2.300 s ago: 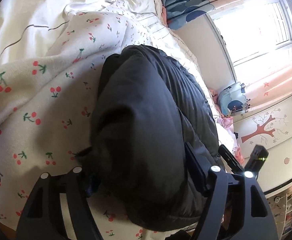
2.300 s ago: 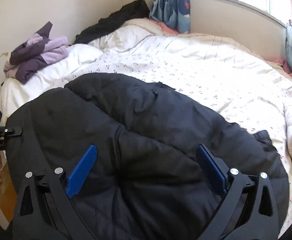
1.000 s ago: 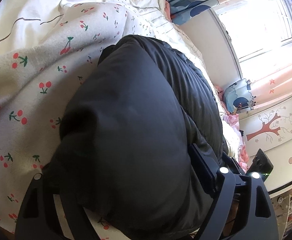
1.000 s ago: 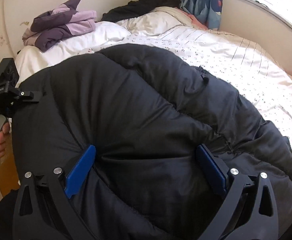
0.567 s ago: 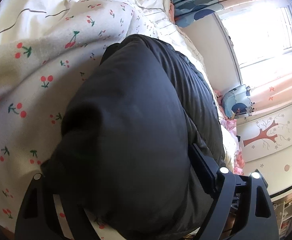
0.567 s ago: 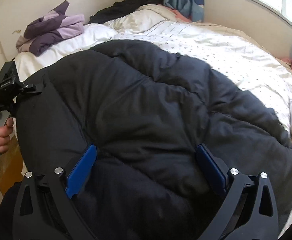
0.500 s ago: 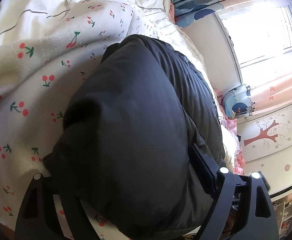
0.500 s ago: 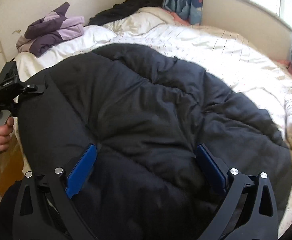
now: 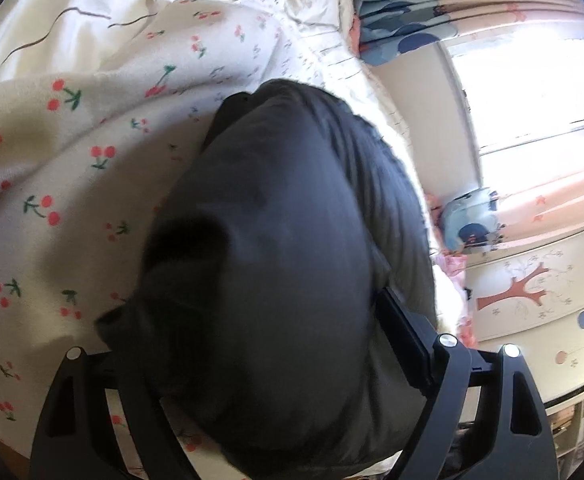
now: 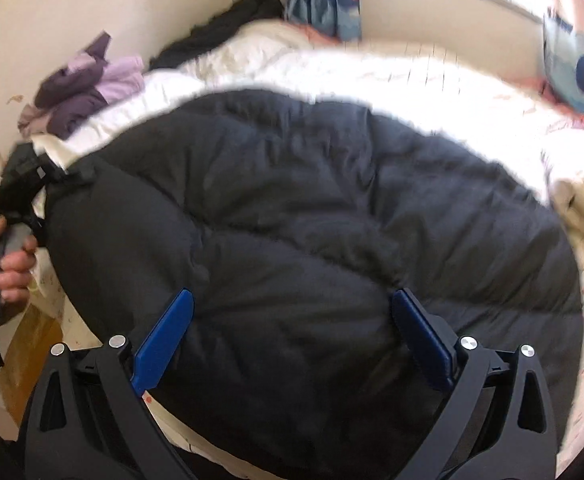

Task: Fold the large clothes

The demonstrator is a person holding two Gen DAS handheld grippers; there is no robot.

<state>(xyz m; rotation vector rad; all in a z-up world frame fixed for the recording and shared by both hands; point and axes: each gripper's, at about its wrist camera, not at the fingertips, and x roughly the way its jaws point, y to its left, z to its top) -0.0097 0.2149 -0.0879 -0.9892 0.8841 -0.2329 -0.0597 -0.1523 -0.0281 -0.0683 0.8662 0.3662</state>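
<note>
A large black puffy down coat (image 10: 311, 216) lies folded in a thick bundle on the bed. In the left wrist view the coat (image 9: 276, 264) fills the space between the wide-open fingers of my left gripper (image 9: 260, 344); its left finger is mostly hidden by fabric. My right gripper (image 10: 292, 340) is open, its blue pads (image 10: 164, 340) set wide apart over the coat's near edge, not pinching it. The left gripper also shows at the left of the right wrist view (image 10: 16, 184), held by a hand at the coat's side.
The bed has a white cherry-print blanket (image 9: 52, 184) and white quilt (image 10: 431, 80). A purple garment pile (image 10: 84, 92) and a dark garment (image 10: 232, 28) lie near the headboard wall. A window with curtains (image 9: 531, 80) and a cabinet (image 9: 539, 288) are to the right.
The coat bundle has been drawn a little toward the near bed edge. Both grippers stay wide open around it; the right view has shifted and blurred slightly.
</note>
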